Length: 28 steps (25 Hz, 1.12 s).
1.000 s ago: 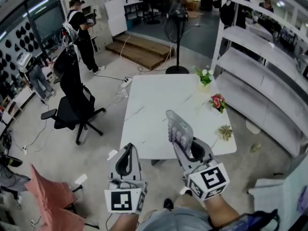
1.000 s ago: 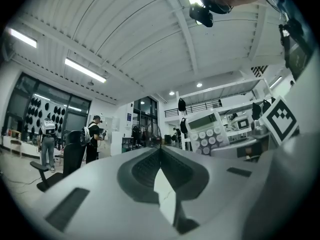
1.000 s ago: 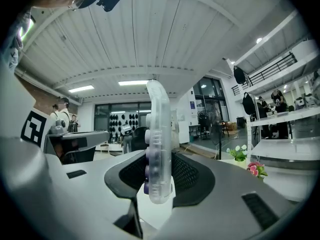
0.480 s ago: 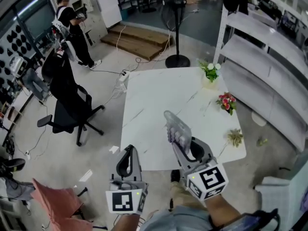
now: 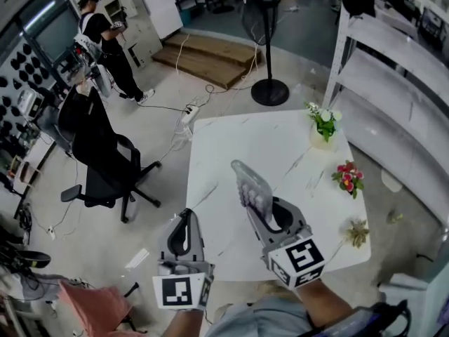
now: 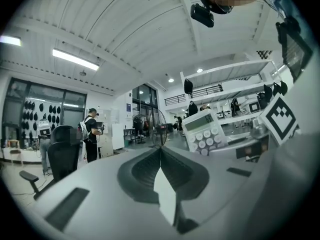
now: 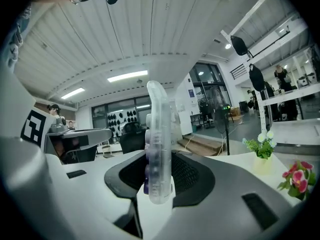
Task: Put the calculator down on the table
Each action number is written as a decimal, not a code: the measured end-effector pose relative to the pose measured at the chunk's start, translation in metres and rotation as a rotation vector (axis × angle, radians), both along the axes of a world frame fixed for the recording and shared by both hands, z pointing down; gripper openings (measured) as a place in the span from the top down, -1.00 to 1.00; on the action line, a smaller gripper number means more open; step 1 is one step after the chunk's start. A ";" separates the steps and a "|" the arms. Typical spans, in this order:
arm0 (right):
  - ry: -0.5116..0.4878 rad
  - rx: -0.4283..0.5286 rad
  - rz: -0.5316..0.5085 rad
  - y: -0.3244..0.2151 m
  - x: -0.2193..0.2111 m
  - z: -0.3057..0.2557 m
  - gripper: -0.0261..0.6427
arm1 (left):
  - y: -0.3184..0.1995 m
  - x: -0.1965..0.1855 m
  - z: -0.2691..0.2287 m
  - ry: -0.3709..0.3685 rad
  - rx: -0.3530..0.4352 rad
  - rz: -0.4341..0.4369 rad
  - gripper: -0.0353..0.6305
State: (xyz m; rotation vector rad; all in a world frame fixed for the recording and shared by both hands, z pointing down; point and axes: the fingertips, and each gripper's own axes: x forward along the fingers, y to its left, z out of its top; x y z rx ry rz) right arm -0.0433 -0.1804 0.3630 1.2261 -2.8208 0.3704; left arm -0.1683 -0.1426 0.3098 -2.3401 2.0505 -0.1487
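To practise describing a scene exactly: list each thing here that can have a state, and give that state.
Calculator, clamped on edge, in the air, not set down.
Right gripper, shut on the calculator.
Left gripper, shut, empty.
Table, bare in the middle.
Flower pots, three, upright along one side of the table.

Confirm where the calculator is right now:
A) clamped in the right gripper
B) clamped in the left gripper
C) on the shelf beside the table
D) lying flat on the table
A: the right gripper view shows the calculator pinched edge-on by the right gripper. The head view shows it held above the white table, while the left gripper is shut with nothing in it.
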 end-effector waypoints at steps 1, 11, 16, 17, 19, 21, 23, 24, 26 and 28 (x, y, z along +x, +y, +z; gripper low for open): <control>-0.005 0.008 -0.008 -0.008 -0.003 -0.004 0.49 | -0.007 -0.002 -0.005 -0.006 0.006 -0.006 0.87; -0.046 0.075 -0.022 -0.063 -0.014 -0.033 0.49 | -0.048 -0.014 -0.028 -0.042 0.058 -0.039 0.87; -0.031 0.055 -0.006 -0.079 -0.022 -0.023 0.49 | -0.061 -0.024 -0.020 -0.038 0.036 -0.044 0.87; -0.023 0.045 -0.006 -0.081 -0.024 -0.018 0.49 | -0.063 -0.026 -0.016 -0.033 0.030 -0.041 0.87; -0.005 0.021 -0.007 -0.084 -0.030 -0.006 0.49 | -0.069 -0.031 -0.008 -0.022 0.017 -0.034 0.87; 0.015 -0.006 -0.010 -0.087 -0.036 0.006 0.49 | -0.074 -0.037 0.000 -0.015 0.000 -0.036 0.87; 0.034 -0.032 -0.007 -0.091 -0.041 0.022 0.49 | -0.079 -0.044 0.009 -0.011 -0.025 -0.040 0.87; 0.044 -0.047 -0.003 -0.092 -0.043 0.030 0.49 | -0.081 -0.047 0.014 -0.010 -0.036 -0.037 0.87; 0.067 -0.086 0.006 -0.096 -0.047 0.048 0.49 | -0.087 -0.053 0.023 -0.001 -0.056 -0.030 0.87; 0.092 -0.131 0.015 -0.096 -0.051 0.068 0.49 | -0.092 -0.057 0.032 0.008 -0.071 -0.019 0.87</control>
